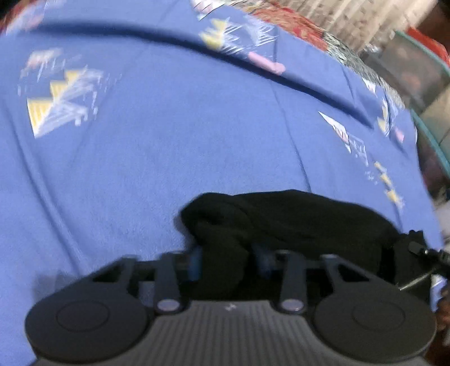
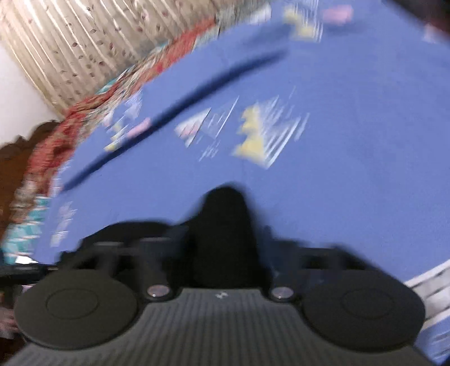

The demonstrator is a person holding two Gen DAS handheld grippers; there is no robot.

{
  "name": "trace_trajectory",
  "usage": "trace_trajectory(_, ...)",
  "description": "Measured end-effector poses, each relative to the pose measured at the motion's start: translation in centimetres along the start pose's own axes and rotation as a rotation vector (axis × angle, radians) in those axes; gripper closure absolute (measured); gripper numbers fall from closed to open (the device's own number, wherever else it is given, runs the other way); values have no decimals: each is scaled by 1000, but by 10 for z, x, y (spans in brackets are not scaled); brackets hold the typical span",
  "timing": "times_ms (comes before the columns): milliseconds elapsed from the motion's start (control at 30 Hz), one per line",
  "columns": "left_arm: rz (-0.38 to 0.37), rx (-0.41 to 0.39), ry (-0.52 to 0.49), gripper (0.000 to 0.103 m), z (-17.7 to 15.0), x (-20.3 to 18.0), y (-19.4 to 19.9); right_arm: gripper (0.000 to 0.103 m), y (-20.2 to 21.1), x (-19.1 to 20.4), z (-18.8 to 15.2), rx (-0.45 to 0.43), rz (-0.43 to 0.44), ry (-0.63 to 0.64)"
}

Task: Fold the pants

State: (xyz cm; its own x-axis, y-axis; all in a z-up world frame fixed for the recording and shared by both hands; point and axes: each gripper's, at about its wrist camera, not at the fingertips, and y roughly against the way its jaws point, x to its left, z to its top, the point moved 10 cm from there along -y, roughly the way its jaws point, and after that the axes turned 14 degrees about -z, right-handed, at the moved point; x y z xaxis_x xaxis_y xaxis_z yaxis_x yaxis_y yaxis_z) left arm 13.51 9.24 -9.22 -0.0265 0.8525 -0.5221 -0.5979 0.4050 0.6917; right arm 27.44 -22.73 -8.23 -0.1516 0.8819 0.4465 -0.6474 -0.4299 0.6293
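Beyond the blue bedspread (image 1: 168, 154), floral quilt (image 1: 295, 25), pleated curtain (image 2: 70, 36).

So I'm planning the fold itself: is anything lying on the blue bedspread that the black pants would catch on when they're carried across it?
Nothing visible does. Both claws already pinch the black pants, left claw and right claw. The blue bedspread ahead shows only its printed pattern and a crease, though both views are blurred.

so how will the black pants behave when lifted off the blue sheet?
Likely floppy: the black pants lie bunched and sag around the left gripper. Probably light. They may drag on the blue sheet.
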Motion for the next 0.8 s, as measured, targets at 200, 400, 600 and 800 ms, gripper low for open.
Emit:
trace_trajectory(200,-45,-156,47,86,27,-8,44,88,45,37,18,-161,100,-6)
trace_trajectory(400,34,-325,-31,87,87,-8,74,88,60,60,79,-327,140,-46)
trace_trajectory(600,238,-189,71,68,110,54,14,74,-37,49,84,-165,-19,-109)
trace_trajectory(800,118,-249,114,64,88,39,42,50,-34,14,61,-155,-7,-230)
